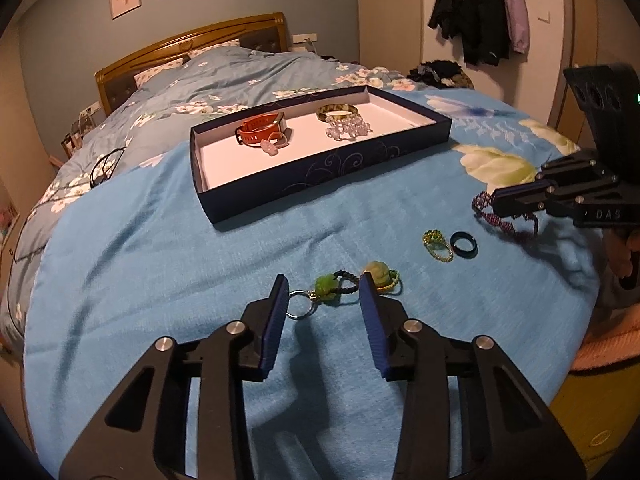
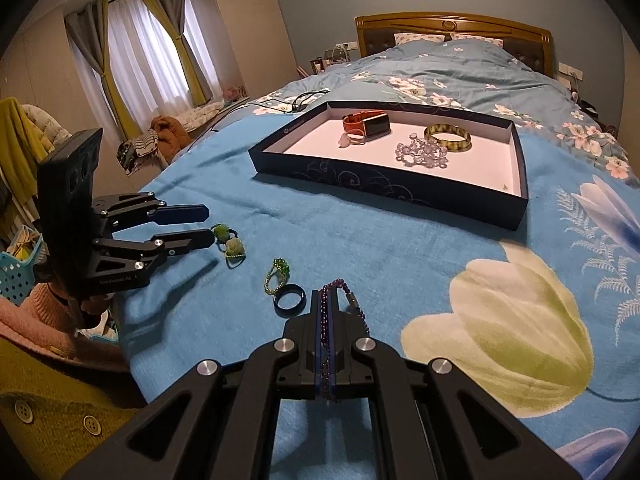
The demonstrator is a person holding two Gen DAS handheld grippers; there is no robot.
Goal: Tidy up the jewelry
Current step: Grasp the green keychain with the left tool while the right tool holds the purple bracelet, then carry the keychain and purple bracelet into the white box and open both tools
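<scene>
Right now my right claw (image 2: pixel 325 312) is pressed together on a purple bead strand (image 2: pixel 326 344) — the beads run down between the pads, and a loop with a small metal clasp hangs out past the tips above the blue blanket (image 2: pixel 360 240). My left claw (image 1: pixel 324 292) stands spread, its pads touching nothing; between its tips lie a green charm (image 1: pixel 326 289) on a keyring (image 1: pixel 299 305) and black cord, with a pale charm (image 1: pixel 376 270) just beside the right finger.

Near these, on the blanket, sit a green bead ring (image 1: pixel 437 245) and a black ring (image 1: pixel 463 245), side by side, just apart or barely touching — I cannot tell which.

Farther up the bed (image 1: pixel 224 80) is a dark blue tray (image 1: pixel 320 176) with a white floor. It holds an orange watch (image 1: pixel 258 128) with a small pale trinket (image 1: pixel 274 145) against its strap, a yellow-green bangle (image 1: pixel 338 112), and a heap of clear beads (image 1: pixel 348 130) touching the bangle.

From the right wrist view, a hand below a pink sleeve (image 2: pixel 24 320) holds the left claw's handle.
</scene>
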